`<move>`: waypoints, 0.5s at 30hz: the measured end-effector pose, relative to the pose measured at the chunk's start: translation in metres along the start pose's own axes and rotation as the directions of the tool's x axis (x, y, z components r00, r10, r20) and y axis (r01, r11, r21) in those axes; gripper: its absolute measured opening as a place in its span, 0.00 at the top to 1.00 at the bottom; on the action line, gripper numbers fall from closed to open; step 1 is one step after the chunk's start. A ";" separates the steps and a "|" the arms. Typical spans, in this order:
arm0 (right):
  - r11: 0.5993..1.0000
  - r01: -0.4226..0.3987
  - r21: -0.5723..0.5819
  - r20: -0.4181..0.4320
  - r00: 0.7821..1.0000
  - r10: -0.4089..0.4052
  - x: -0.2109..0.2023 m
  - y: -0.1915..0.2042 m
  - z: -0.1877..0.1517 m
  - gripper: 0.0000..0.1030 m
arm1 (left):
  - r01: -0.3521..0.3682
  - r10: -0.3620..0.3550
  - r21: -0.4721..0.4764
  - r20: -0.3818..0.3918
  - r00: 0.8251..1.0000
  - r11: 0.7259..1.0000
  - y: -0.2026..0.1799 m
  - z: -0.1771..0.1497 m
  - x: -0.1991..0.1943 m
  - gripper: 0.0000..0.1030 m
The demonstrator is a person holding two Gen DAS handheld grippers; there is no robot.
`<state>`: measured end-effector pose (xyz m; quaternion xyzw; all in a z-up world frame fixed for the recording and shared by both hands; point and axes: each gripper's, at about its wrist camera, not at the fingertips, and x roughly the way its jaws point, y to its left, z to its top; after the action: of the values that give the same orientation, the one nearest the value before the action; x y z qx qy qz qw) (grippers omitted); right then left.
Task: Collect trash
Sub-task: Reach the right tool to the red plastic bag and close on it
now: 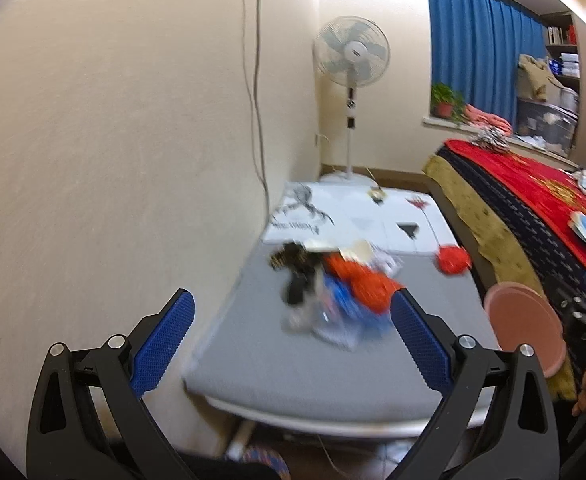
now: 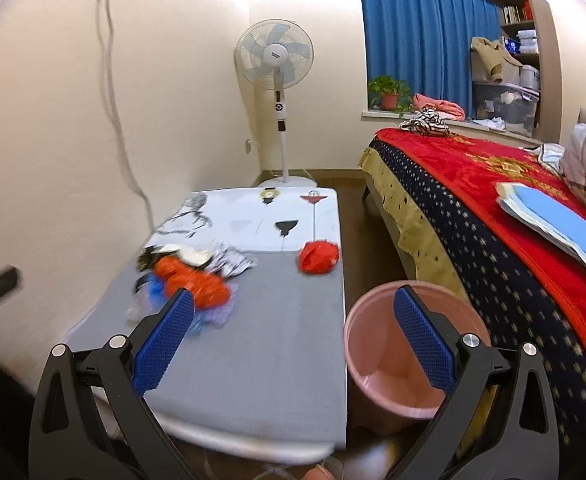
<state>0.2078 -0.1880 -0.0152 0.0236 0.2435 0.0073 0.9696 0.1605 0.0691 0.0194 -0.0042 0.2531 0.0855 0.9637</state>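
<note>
From my left wrist view, the left gripper (image 1: pixel 293 320) hangs over the near end of the table (image 1: pixel 293 376), jaws spread wide and holding nothing. I judge that stance a lead-in to a grab, since the trash pile (image 1: pixel 333 292) sits straight ahead between the fingers, toward the left side of the grey top. The pile is blurred; I can pick out orange, blue, black and white pieces but cannot count them. One separate red crumpled wad (image 1: pixel 453 260) lies apart at the right edge. One pink bin (image 1: pixel 525 328) stands just right of the table.

From my right wrist view, the right gripper (image 2: pixel 293 320) is likewise wide open and empty, aimed between table (image 2: pixel 273 352) and bin (image 2: pixel 393 344). The bin stands on the floor between table and bed (image 2: pixel 493 216), within easy reach for drops, and looks empty. Again one pile (image 2: pixel 193 280) far left, one red wad (image 2: pixel 319 258) near the right edge. One fan (image 2: pixel 275 60) stands in the far corner.
</note>
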 end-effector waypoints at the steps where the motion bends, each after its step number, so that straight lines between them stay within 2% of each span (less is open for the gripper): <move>1: 1.000 0.008 -0.005 0.001 1.000 -0.008 0.014 -0.001 0.004 0.05 | -0.007 0.007 -0.001 0.009 1.000 1.000 0.001 0.007 0.008 0.08; 6: 0.997 0.077 -0.026 -0.008 0.997 -0.078 0.097 0.000 0.021 0.05 | -0.012 0.012 -0.012 0.014 1.000 1.000 0.004 0.032 0.046 0.08; 10: 0.990 0.144 -0.008 -0.057 0.988 -0.144 0.167 -0.007 0.023 0.05 | -0.024 0.025 -0.027 0.002 1.000 0.999 0.008 0.041 0.075 0.08; 12: 0.987 0.158 0.027 -0.099 0.983 -0.154 0.202 -0.012 0.022 0.05 | -0.025 0.025 -0.033 -0.024 0.999 0.999 0.009 0.042 0.087 0.08; 15: 0.984 0.175 0.041 -0.124 0.978 -0.169 0.240 -0.013 0.020 0.05 | 0.026 -0.031 -0.061 -0.084 0.996 0.998 0.010 0.039 0.100 0.08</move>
<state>0.4290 -0.1960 -0.1110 0.0269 0.3024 -0.0816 0.9493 0.2636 0.0968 0.0055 -0.0404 0.2908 0.0793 0.9526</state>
